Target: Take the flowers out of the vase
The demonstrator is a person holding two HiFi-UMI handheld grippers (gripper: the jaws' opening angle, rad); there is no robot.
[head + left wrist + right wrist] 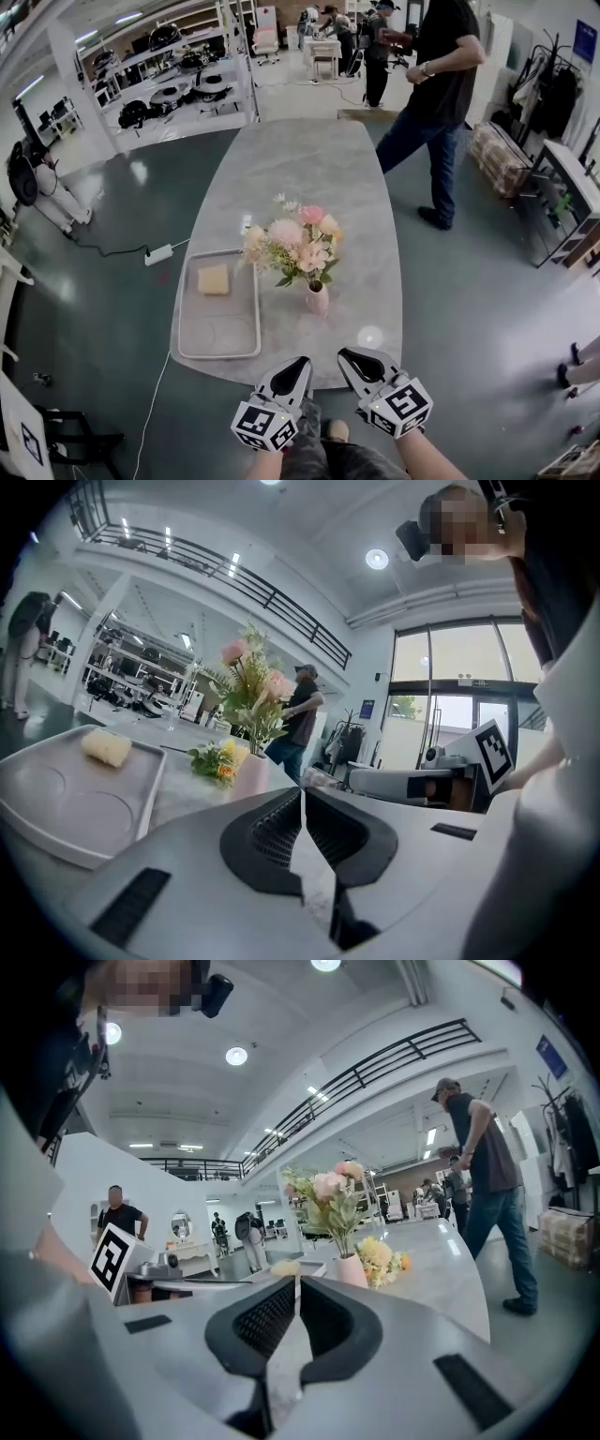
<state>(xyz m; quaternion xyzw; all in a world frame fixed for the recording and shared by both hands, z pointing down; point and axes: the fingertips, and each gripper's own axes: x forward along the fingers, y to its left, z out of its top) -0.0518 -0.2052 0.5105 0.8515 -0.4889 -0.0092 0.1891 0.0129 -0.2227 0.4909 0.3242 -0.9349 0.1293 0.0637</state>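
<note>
A small pink vase [318,299] stands upright on the marble table [309,169], holding a bouquet of pink and cream flowers [292,242]. In the gripper views the vase [249,772] [352,1269] and its flowers [251,684] [328,1194] lie ahead, with a low yellow bunch [221,759] [381,1257] at the vase's base. My left gripper [300,363] and right gripper [347,355] hover side by side at the table's near edge, short of the vase. Both are shut with nothing between the jaws [302,797] [297,1283].
A grey tray [246,323] holding a yellow sponge [214,279] lies left of the vase. A person in a dark shirt and jeans [436,103] stands by the table's far right. A power strip [159,254] and cable lie on the floor at left.
</note>
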